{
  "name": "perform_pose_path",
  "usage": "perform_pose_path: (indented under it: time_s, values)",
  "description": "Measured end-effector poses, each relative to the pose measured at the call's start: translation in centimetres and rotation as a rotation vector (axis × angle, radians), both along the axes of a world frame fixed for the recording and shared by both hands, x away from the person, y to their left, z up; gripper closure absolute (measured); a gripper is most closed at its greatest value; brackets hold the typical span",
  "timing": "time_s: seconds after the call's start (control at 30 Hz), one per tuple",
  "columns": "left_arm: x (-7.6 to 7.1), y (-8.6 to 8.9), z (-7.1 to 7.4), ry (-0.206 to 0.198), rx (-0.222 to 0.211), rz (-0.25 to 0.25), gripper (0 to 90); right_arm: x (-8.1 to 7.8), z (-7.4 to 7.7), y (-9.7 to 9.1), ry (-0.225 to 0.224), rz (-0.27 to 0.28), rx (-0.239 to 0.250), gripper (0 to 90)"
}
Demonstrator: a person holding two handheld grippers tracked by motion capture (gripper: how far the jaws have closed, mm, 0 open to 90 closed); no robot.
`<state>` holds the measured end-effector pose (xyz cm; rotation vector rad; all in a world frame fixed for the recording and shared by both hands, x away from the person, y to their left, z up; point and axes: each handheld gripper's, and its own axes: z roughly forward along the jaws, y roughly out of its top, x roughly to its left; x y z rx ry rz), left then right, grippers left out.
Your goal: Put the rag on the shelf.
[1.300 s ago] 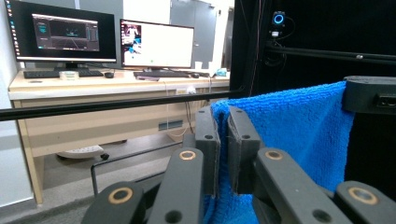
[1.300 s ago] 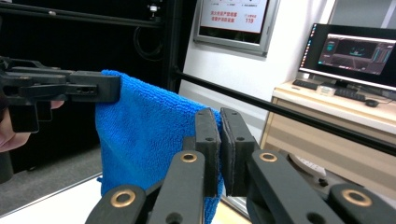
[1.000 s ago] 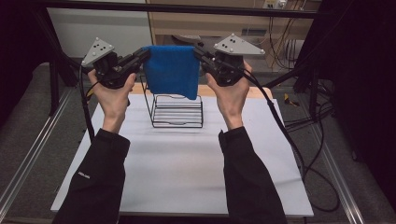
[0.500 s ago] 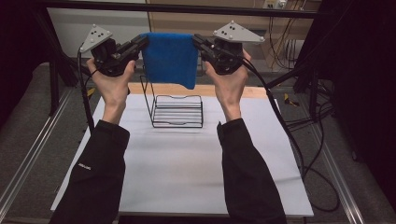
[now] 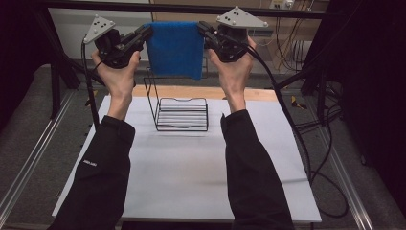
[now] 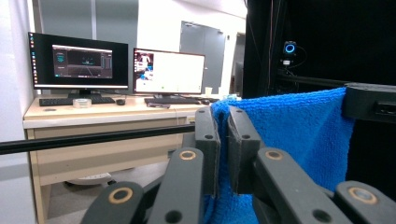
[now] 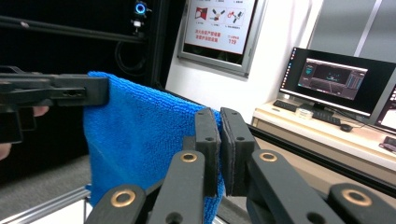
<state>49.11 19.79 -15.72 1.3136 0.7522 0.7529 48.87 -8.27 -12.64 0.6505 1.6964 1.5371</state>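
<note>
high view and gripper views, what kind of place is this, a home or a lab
Most likely a lab or office test bench. A white table stands inside a black metal frame, cables trail over the floor, and a desk with two monitors stands beyond.

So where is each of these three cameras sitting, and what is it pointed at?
High view: sits above the person's side, looking forward and down on the white table and wire rack; both forearms and hands show, holding the left gripper and right gripper.
Left gripper view: rides on the left gripper, looking along its black jaws toward a desk with monitors.
Right gripper view: rides on the right gripper, facing a wall poster.
Shared: all three show the blue towel pinched at both top corners.
</note>
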Motion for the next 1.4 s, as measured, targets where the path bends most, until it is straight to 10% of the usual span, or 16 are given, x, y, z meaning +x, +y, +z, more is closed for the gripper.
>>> perform_pose_path:
  time_s: [0.63,1.4]
  values:
    - [2.2,0.6,-2.2,0.014,0.047,0.022,84.1,4.1,-2.5,0.7,-0.002,0.009,-0.073,86.9]
    - [1.2,0.8,-6.2,0.079,0.114,-0.035,83.9,2.6,-5.9,-0.1,0.115,0.052,-0.097,86.7]
